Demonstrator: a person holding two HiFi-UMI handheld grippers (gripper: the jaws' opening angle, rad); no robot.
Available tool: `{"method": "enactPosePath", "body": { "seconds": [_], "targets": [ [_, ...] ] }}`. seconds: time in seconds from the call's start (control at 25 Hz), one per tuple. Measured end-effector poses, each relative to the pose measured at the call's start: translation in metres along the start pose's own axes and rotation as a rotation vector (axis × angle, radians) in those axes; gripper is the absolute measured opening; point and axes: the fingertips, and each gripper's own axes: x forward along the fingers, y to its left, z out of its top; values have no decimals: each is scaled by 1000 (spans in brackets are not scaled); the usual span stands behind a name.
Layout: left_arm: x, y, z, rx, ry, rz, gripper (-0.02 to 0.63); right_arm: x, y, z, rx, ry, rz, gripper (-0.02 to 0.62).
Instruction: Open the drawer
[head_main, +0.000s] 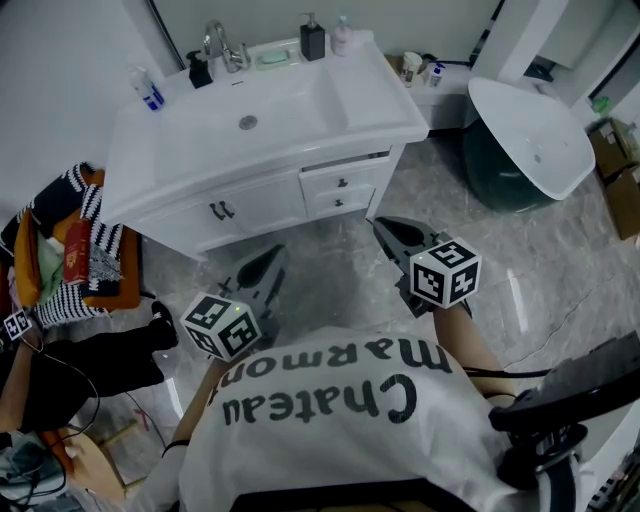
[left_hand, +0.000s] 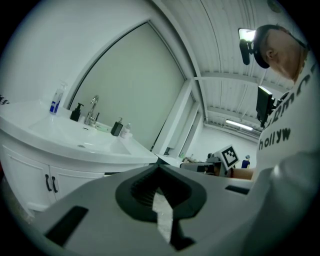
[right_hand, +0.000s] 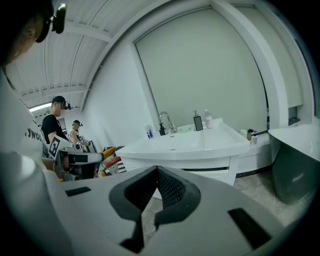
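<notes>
The job here is the approach, and nothing has been touched yet. The white vanity (head_main: 200, 190) stands in the upper middle of the head view, with two small drawers stacked at the right end of its front. The upper drawer (head_main: 358, 179) carries a small dark knob (head_main: 342, 183), and the lower drawer (head_main: 352, 201) sits directly beneath it; the task does not say which one is meant. The right gripper (right_hand: 157, 169) hangs over the floor (head_main: 330, 270) below those drawers and is the nearer of the two, so it looks the natural one to use. Its fingers are pressed together with nothing between them, so they must spread before they reach the knob. Bring them in level and square to the drawer front, straddle the knob, close on it centred, then pull straight back along the drawer's run. The knob is small, and a skewed pull may slip off. The left gripper (left_hand: 159, 167), fingers also together and empty, faces the cabinet doors (head_main: 250, 205) and should stay clear.
</notes>
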Motion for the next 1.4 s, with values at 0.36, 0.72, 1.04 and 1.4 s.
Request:
{"method": "enactPosePath", "body": {
  "seconds": [0.36,0.72,1.04,1.4],
  "targets": [
    [16,17,7,-113,-127,15,2,24,-18,-14,53,10,34,8],
    [54,43,-17,-131,-39,-16,2,74,-34,-25,101,-10,9,9],
    [118,81,-21,-60,32,-101,2,135,-94,-45,192,40,-29,9],
    [171,152,-65,0,152,-126,2,202,-151,-101,277,119,-71,9]
  ]
}}
